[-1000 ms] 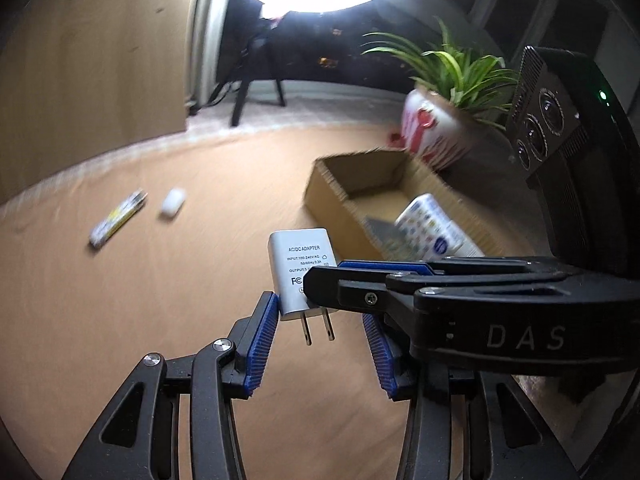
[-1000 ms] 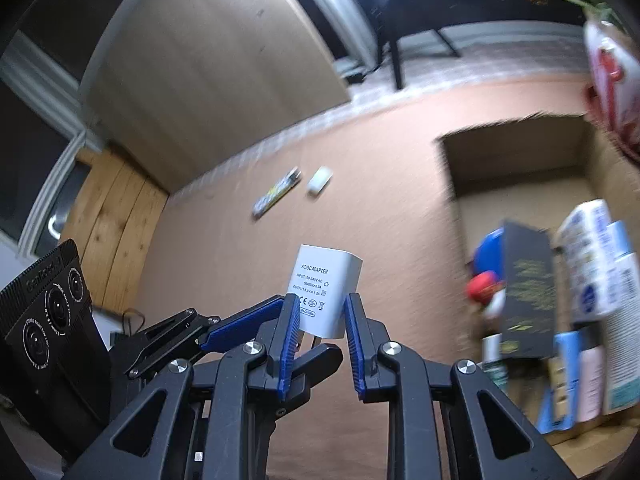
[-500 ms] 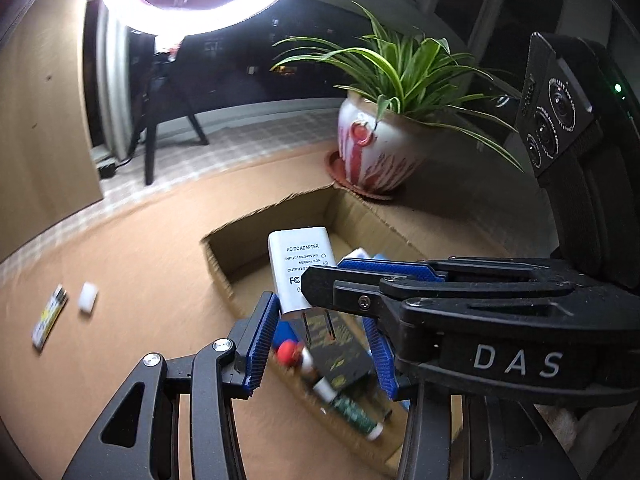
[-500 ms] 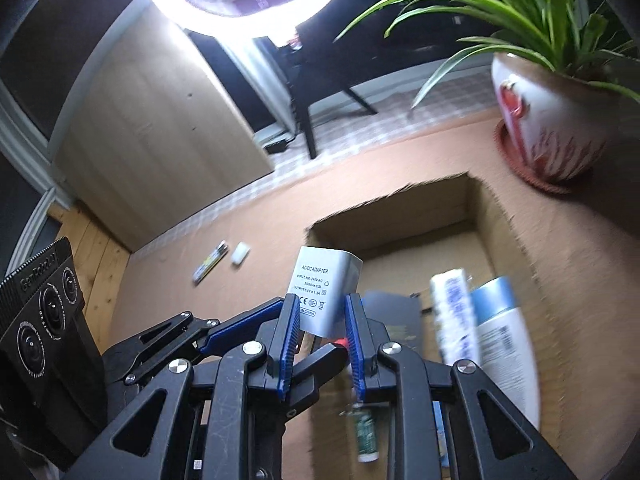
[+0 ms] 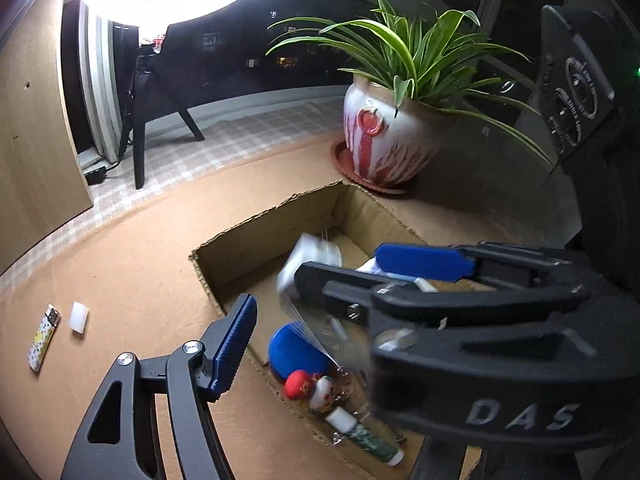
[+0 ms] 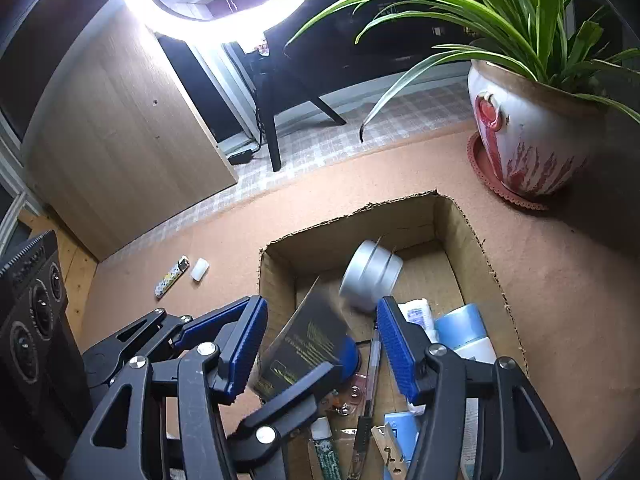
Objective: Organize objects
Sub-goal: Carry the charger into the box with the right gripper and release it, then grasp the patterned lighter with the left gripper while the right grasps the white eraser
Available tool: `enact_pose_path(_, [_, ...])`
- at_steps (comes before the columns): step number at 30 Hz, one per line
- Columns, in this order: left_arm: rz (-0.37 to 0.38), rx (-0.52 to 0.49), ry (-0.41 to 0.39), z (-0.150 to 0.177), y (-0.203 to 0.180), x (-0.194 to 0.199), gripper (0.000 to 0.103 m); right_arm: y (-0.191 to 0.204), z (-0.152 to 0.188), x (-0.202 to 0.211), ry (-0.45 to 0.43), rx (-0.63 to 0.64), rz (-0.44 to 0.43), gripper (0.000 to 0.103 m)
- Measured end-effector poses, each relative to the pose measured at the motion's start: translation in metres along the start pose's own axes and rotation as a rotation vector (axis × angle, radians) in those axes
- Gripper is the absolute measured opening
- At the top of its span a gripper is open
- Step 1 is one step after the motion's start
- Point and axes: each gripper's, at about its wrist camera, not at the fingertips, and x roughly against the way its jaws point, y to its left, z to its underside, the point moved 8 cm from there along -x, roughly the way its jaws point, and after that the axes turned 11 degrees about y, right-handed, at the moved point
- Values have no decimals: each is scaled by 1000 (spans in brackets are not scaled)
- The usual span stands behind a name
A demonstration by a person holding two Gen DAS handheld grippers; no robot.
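Right wrist view: cardboard box (image 6: 480, 248) sits open-topped on the tan tabletop (image 6: 328, 184), near a potted plant (image 6: 532, 136). Inside the box: a white adapter (image 6: 370, 276), motion-blurred, clear of both grippers and over the far half of the box; a black packet with gold print (image 6: 312, 340) leaning against the near-left wall; a blue disc (image 6: 352, 354) partly under it; a pale blue bottle (image 6: 464, 332); a pen (image 6: 370, 376); a small green-labelled tube (image 6: 326, 452). Left wrist view adds a red-and-white figurine (image 5: 310, 388) at the box's near edge.

Outside the box, 2 items lie side by side on the tabletop, well apart from it: a patterned lighter (image 6: 172, 276) and a small white block (image 6: 200, 269).

Right hand-held gripper (image 6: 320, 350): angled down over the box, jaws just opened, released, nothing between the pads. Left hand-held gripper (image 6: 256, 380): crossing beneath it, also angled down, jaws just opened, released and gripping nothing.
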Motion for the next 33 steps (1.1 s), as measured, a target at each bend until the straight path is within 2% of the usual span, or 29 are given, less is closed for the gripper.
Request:
enact_pose_path(10, [-18, 45, 1, 18, 28, 15, 70, -6, 11, 10, 2, -36, -36, 53])
enact_pose_path(19, [-44, 105, 21, 52, 63, 32, 70, 2, 32, 18, 11, -43, -60, 53])
enact_pose_path(33, [-150, 257, 54, 112, 154, 63, 70, 30, 69, 16, 50, -1, -85, 53])
